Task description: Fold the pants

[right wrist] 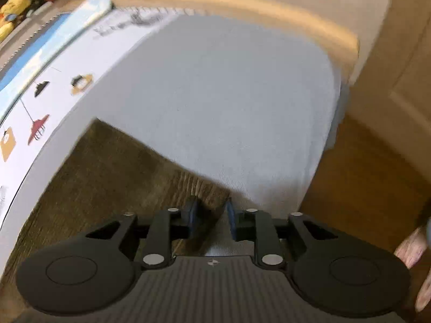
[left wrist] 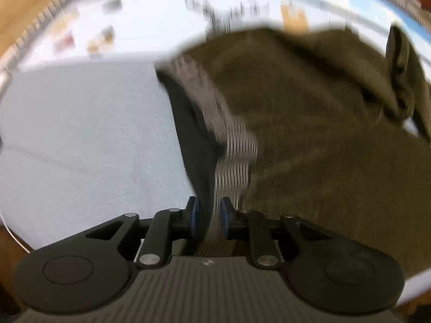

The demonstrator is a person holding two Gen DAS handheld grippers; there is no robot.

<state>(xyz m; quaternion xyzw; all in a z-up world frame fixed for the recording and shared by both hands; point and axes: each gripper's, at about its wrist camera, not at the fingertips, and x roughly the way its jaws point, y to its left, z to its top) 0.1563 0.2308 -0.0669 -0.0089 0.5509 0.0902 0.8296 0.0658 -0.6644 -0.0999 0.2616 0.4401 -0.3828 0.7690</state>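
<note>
Olive-brown pants [left wrist: 309,123] lie on a pale blue bed sheet [left wrist: 80,140]. In the left wrist view the striped waistband [left wrist: 231,156] runs down into my left gripper [left wrist: 209,215], which is shut on it. In the right wrist view a hem corner of the pants [right wrist: 115,177] lies on the sheet [right wrist: 229,102]. My right gripper [right wrist: 210,216] is shut on the edge of that corner. Both views are blurred by motion.
A white cover with printed figures [right wrist: 40,113] borders the sheet on the left. A wooden bed rail [right wrist: 269,8] curves along the far edge. Wooden floor [right wrist: 363,175] lies beyond the bed's right side. Toys [right wrist: 13,8] sit at the far left.
</note>
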